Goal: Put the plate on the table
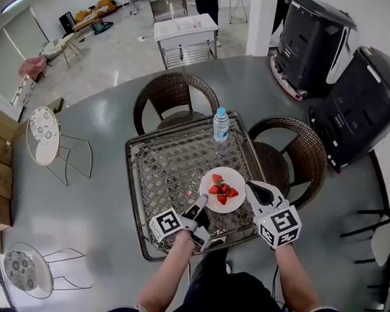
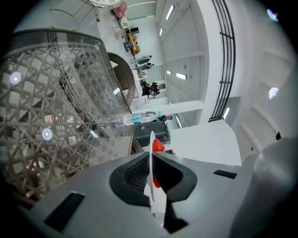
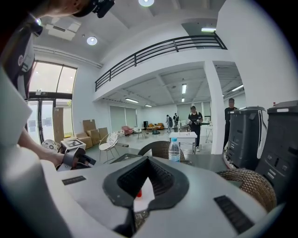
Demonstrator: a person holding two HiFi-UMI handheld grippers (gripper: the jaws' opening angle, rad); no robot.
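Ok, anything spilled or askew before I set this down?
Nothing stands out. The plate looks level, gripped at its rim by the left gripper and right gripper, strawberries piled mid-plate, bottle upright on the table.

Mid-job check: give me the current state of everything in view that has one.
plate: level over the table, contact unclear.
left gripper: shut on the plate's rim.
right gripper: shut, beside the plate, gripping nothing.
strawberries: on the plate.
water bottle: upright, capped.
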